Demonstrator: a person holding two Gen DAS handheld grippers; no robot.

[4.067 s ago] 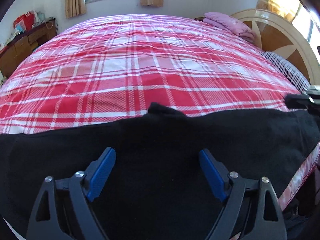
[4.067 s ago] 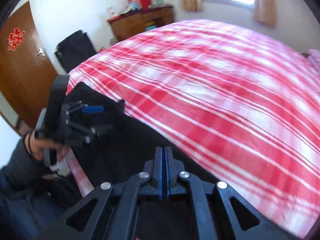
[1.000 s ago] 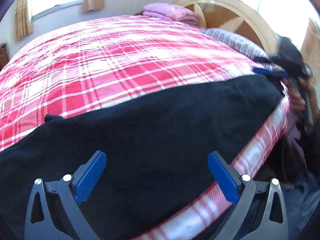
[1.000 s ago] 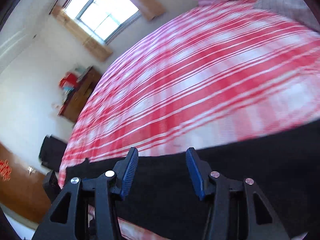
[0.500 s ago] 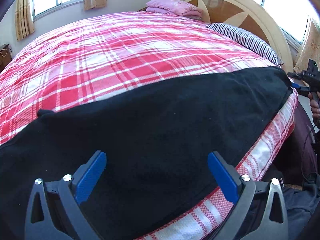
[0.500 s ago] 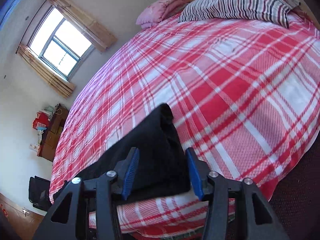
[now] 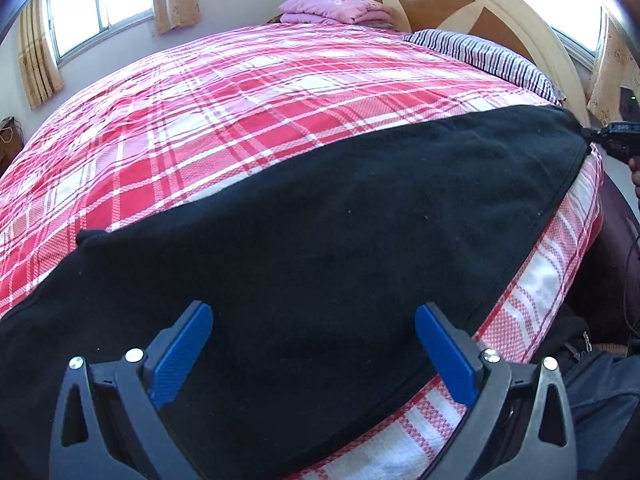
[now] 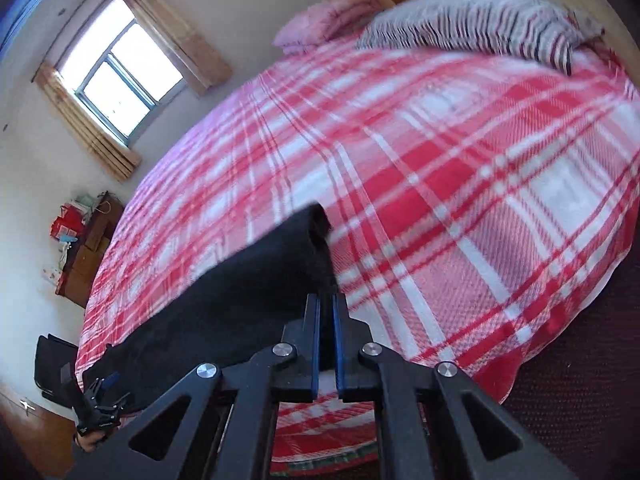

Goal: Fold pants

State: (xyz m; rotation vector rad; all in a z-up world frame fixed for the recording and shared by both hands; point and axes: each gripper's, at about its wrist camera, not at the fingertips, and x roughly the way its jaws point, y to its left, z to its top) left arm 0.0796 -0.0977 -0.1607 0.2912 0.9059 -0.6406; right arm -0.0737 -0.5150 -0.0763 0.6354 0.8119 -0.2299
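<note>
Black pants (image 7: 320, 240) spread flat along the near edge of a red plaid bed (image 7: 240, 112), right gripper (image 8: 327, 312) pinching their end corner, left gripper (image 7: 312, 340) spread wide above the cloth, holding nothing.

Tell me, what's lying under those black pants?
The black pants lie spread on a red-and-white plaid bedspread, near the bed's front edge. The plaid shows all around them; the part directly beneath, and anything under it, is covered.
</note>
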